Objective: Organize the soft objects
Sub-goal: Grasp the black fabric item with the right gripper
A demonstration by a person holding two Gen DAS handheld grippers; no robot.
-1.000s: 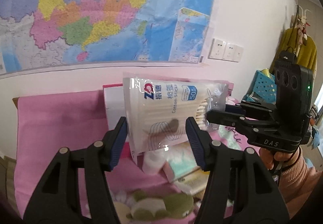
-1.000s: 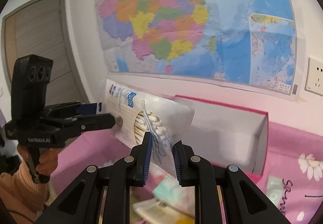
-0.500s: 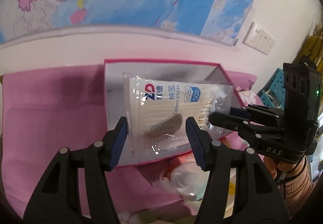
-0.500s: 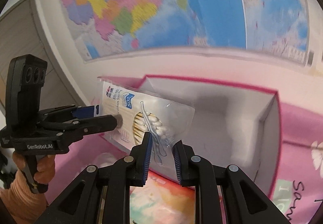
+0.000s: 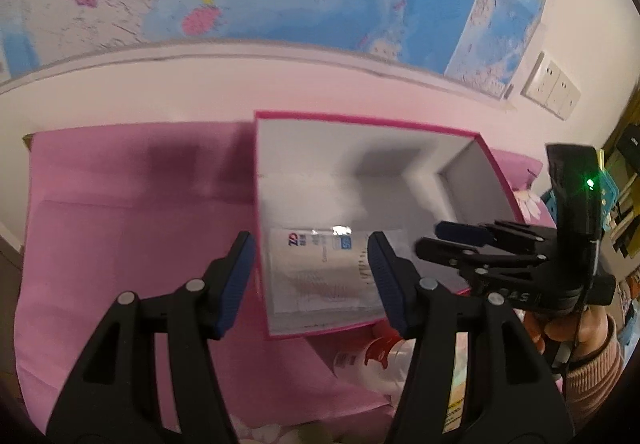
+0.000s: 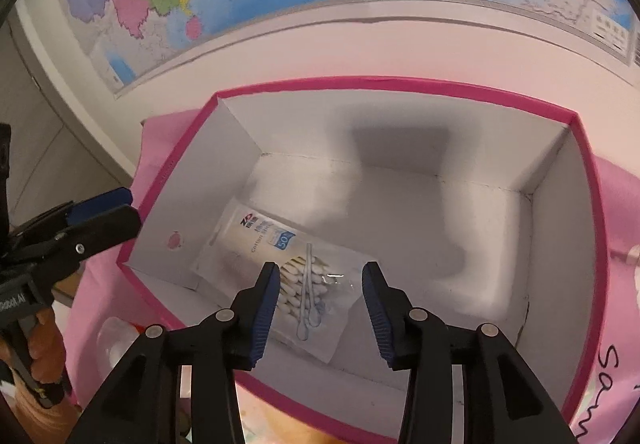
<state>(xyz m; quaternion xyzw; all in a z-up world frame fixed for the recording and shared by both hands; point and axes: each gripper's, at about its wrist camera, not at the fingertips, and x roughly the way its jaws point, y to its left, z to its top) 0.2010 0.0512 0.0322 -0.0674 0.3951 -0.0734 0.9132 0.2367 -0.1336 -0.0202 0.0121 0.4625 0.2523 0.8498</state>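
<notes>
Released since a second ago, the cotton swab bag point(image 6: 280, 268), printed "Cotton" and "50", now lies flat on the floor of the pink-edged white box point(image 6: 576, 180). Above it the right tool point(image 6: 318, 294) is opening, pads off the bag. Beside it, the left tool point(image 5: 310, 280) stands apart, empty.

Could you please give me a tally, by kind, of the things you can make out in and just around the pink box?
Pink box: 1
Cotton swab pack, lying inside the box: 1
White bottle with red print, outside the near wall: 1
Total: 3
</notes>
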